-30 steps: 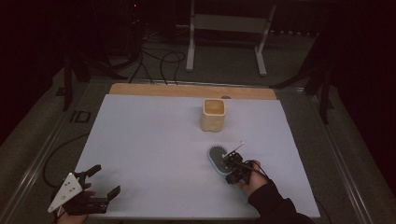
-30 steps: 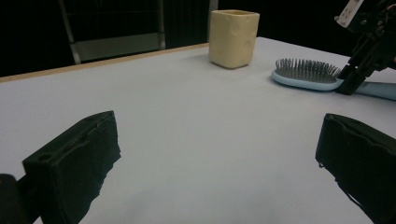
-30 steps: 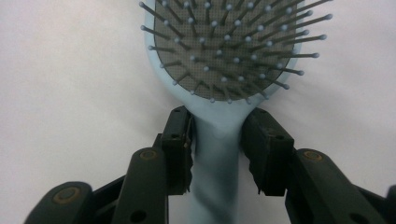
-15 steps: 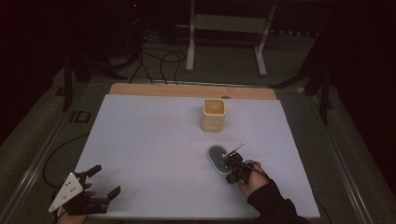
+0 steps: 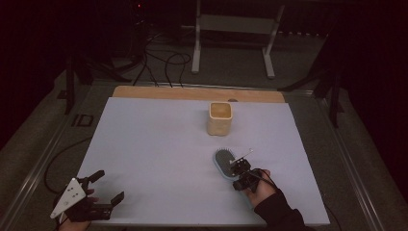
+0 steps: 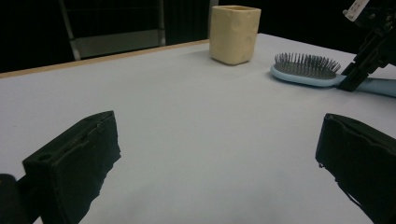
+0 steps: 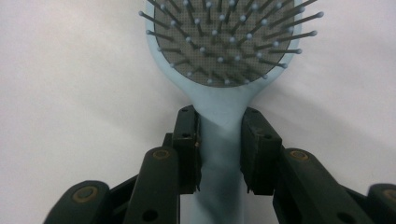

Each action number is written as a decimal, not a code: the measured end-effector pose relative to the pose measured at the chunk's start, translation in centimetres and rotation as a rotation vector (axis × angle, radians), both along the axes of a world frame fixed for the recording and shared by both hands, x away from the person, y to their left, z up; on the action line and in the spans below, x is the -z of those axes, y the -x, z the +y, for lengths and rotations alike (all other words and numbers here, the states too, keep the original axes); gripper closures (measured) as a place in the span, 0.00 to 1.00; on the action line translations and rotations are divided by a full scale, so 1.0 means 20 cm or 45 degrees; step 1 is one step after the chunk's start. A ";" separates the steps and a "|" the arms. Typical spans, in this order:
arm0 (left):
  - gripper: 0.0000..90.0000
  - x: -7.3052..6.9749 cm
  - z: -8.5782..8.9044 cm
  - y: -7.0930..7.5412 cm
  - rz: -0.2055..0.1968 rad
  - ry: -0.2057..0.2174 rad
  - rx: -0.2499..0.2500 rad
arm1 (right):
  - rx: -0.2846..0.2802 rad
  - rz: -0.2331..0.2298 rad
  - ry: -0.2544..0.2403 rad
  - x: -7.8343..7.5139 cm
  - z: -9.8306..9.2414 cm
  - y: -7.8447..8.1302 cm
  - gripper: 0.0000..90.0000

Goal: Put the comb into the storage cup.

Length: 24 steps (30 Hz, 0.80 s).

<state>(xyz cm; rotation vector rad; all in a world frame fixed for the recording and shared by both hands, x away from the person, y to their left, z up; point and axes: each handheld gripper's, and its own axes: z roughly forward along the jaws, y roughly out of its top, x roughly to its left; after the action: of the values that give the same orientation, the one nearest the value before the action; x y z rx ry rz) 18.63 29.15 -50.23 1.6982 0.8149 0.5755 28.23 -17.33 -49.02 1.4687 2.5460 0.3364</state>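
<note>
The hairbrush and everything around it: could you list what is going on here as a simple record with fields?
Hairbrush: light blue, lying bristles up on the table.
Right gripper: jaws have just been closing, now pressed on both sides of the brush handle where it meets the head.
Left gripper: jaws wide open, nothing between them, at the table's near left corner.
Cup: cream coloured, upright, beyond the brush and apart from it.
</note>
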 end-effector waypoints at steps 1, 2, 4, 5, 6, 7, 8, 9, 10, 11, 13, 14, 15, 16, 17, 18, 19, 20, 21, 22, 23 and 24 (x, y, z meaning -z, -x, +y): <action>0.00 0.00 0.00 0.00 0.000 0.000 0.000 | -0.003 -0.002 0.000 0.00 0.00 0.00 0.78; 0.00 0.00 0.00 0.00 0.002 0.001 -0.001 | 0.002 -0.018 -0.014 -0.01 0.00 0.00 0.78; 0.00 0.00 0.00 0.00 0.002 0.000 0.000 | 0.001 -0.025 -0.028 -0.02 0.00 0.00 0.78; 0.00 0.00 0.00 0.00 0.003 0.002 0.000 | 0.005 -0.047 -0.046 -0.03 -0.01 0.00 0.78; 0.00 0.00 0.00 0.00 0.003 0.002 0.000 | 0.004 -0.057 -0.048 -0.04 -0.01 0.00 0.78; 0.00 0.00 0.00 0.00 0.002 0.000 0.001 | 0.006 -0.068 -0.045 -0.06 -0.01 0.00 0.78; 0.00 0.00 0.00 0.00 0.003 -0.001 0.001 | 0.009 -0.087 -0.060 -0.07 -0.02 0.00 0.78; 0.00 0.00 0.00 0.00 0.002 -0.002 0.000 | 0.005 -0.097 -0.062 -0.08 -0.02 0.00 0.78; 0.00 0.00 0.00 0.00 0.002 -0.002 0.000 | 0.005 -0.097 -0.062 -0.08 -0.02 0.00 0.78; 0.00 0.00 0.00 0.00 0.002 -0.003 0.002 | 0.006 -0.106 -0.075 -0.09 -0.02 0.00 0.78; 0.00 0.00 0.00 0.00 0.003 -0.005 0.002 | 0.006 -0.146 -0.094 -0.12 -0.02 -0.01 0.78; 0.00 0.00 0.00 0.00 0.001 -0.007 0.002 | 0.008 -0.168 -0.118 -0.14 -0.03 -0.01 0.78; 0.00 0.00 0.00 0.00 0.001 -0.006 0.003 | 0.007 -0.178 -0.122 -0.15 -0.02 -0.01 0.78; 0.00 0.00 0.00 0.00 0.001 -0.005 0.002 | 0.009 -0.198 -0.133 -0.15 -0.02 -0.01 0.78; 0.00 0.00 0.00 0.00 0.001 -0.005 0.002 | 0.016 -0.216 -0.146 -0.16 -0.02 -0.01 0.78; 0.00 0.00 0.00 0.00 0.000 -0.003 0.001 | 0.014 -0.229 -0.149 -0.17 -0.02 -0.01 0.78; 0.00 0.00 0.00 0.00 0.001 -0.004 0.001 | 0.011 -0.249 -0.169 -0.18 -0.02 -0.01 0.78; 0.00 0.00 0.00 0.00 0.003 -0.006 0.001 | 0.009 -0.272 -0.186 -0.18 -0.01 -0.01 0.78; 0.00 0.00 0.00 0.00 0.003 -0.006 0.001 | 0.009 -0.272 -0.186 -0.18 -0.01 -0.01 0.78; 0.00 0.00 0.00 0.00 0.003 -0.007 0.000 | 0.007 -0.302 -0.207 -0.19 -0.01 0.00 0.78; 0.00 0.00 0.00 0.00 0.004 -0.008 0.001 | 0.003 -0.323 -0.222 -0.20 -0.01 0.00 0.78; 0.00 0.00 0.00 0.00 0.004 -0.008 0.001 | -0.003 -0.333 -0.230 -0.20 0.00 0.00 0.78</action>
<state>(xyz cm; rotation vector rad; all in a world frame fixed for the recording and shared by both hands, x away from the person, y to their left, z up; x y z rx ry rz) 18.68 29.13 -50.28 1.7051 0.8155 0.5756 28.23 -17.39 -44.92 1.3756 2.3598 0.7245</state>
